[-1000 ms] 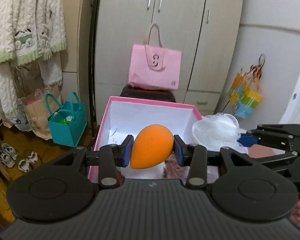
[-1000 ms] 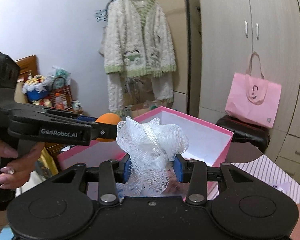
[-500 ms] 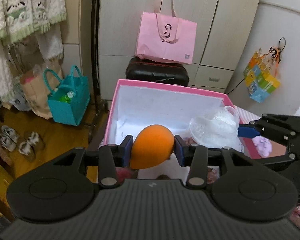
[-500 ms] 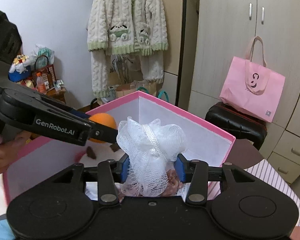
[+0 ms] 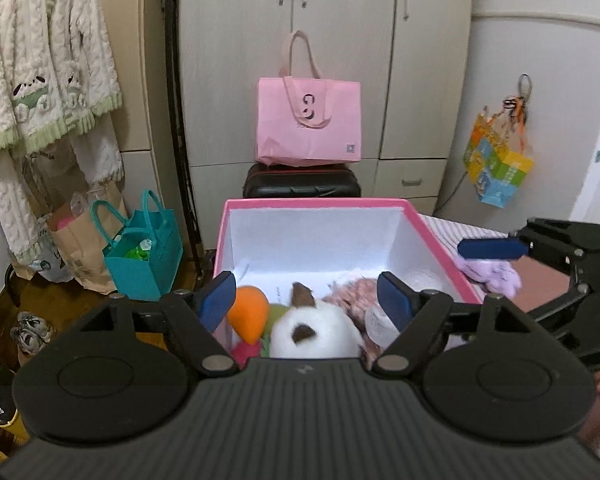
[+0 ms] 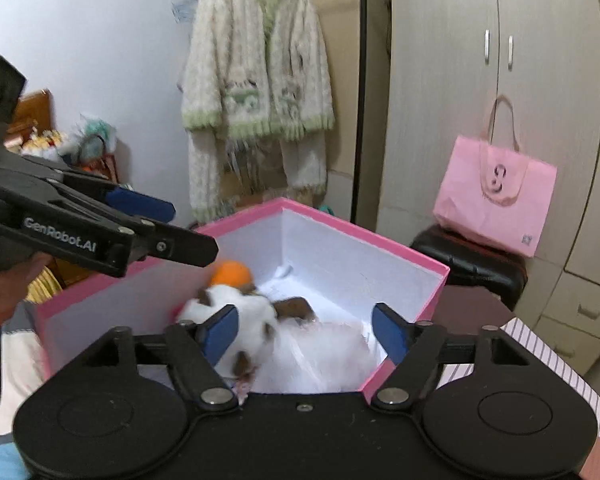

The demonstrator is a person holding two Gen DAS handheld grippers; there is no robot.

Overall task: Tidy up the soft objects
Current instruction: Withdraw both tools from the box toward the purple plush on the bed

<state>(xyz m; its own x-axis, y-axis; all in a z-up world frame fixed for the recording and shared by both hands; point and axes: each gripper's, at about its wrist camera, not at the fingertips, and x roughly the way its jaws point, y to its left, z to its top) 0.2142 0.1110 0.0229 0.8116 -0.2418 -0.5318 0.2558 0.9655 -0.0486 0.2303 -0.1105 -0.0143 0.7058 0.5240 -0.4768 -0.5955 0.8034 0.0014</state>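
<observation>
Left gripper (image 5: 307,298), jaws spread wide and holding nothing, poised above the near edge of the open pink cardboard box with white lining (image 5: 316,201). Below and between its fingers, inside the box: the orange egg-shaped foam sponge (image 5: 248,313) toward the left finger, a white plush toy with brown patches (image 5: 314,334) at centre. Right gripper (image 6: 304,330), likewise spread and empty, above the same box; the white mesh bath pouf (image 6: 332,354) lies beneath it, blurred, beside the plush toy.
</observation>
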